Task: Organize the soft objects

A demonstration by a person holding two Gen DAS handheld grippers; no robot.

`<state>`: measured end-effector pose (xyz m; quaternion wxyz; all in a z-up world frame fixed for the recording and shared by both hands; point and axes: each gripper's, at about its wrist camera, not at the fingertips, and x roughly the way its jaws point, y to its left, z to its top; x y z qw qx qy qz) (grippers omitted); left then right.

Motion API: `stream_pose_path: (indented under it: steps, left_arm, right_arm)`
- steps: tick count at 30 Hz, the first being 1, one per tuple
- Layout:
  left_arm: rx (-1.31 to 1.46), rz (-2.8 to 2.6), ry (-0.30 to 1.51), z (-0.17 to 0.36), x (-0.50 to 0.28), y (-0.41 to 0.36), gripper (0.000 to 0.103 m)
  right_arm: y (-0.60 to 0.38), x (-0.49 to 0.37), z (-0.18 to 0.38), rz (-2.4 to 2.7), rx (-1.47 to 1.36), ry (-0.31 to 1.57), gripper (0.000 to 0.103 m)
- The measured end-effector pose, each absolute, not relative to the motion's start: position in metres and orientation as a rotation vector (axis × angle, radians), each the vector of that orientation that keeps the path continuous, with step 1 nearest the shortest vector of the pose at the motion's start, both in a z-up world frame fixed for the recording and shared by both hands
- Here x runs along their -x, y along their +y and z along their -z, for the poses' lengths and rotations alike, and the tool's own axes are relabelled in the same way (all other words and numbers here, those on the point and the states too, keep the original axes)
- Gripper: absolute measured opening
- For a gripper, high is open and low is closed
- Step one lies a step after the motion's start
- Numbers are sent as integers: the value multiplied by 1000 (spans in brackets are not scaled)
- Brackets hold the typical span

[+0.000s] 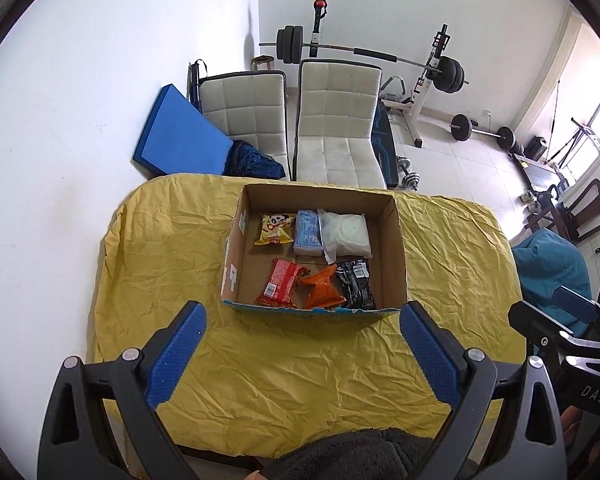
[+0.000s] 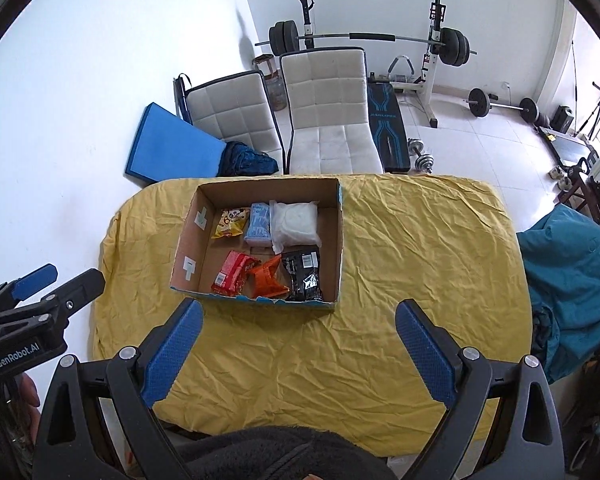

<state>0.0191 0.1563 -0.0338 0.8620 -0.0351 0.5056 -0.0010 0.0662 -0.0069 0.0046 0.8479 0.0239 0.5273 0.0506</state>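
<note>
- Cardboard box [image 1: 396,248]: open at the top, resting on the yellow cloth [image 1: 300,360], toward the far half of the table.
- Far row in the box, left to right: yellow snack bag [image 1: 273,229], light blue packet [image 1: 308,232], white soft pack [image 1: 348,234] in clear wrap. The blue packet touches the white pack.
- Near row, left to right: red packet [image 1: 280,283], orange packet [image 1: 322,288], black packet [image 1: 356,285]. The three lie against one another, just behind the near wall of the box.
- Left gripper [image 1: 302,356]: jaws spread wide, nothing between them, held over the near part of the cloth, short of the box.
- Right gripper [image 2: 298,354]: jaws spread wide, empty, held likewise over the near cloth, apart from the box.
- Each gripper shows at the edge of the other's view, side by side.
- Dark fleece sleeve [image 2: 280,454]: visible at the bottom edge between the gripper arms.
- Behind the table: two white padded chairs [image 1: 336,120], a blue mat [image 1: 178,134] leaning on the wall, a barbell rack [image 1: 428,92].
</note>
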Motion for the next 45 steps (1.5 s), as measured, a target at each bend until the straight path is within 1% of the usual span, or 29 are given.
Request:
stream_pose_path:
  steps: [45]
  left_arm:
    - [76, 1, 1073, 40, -6, 144, 99]
  right_arm:
    - [-17, -55, -3, -19, -56, 1110, 99]
